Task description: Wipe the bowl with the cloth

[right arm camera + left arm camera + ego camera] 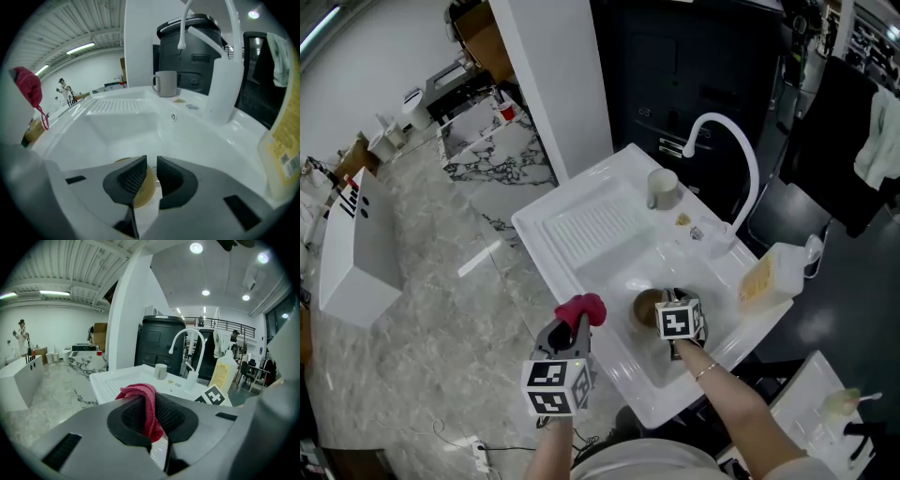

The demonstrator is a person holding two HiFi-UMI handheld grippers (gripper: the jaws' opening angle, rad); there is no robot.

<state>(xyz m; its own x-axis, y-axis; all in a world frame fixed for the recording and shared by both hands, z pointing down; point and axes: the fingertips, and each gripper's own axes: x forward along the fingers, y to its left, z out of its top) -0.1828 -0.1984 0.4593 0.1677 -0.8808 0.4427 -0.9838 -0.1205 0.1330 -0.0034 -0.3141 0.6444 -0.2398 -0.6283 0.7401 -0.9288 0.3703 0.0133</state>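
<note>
Bowl point(146, 190) lies loose in the sink's point(609, 277) near end under the slightly open, empty right tongs point(151, 176), so it could skid when the cloth point(143, 401), pinched in the left tongs point(151, 420), pushes it.

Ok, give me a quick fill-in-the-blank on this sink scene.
The left tongs are shut on a ___ cloth.
The brown bowl lies in the white ___.
The right tongs, above the bowl, are not shut but ___.
Missing: red; sink; open.
</note>
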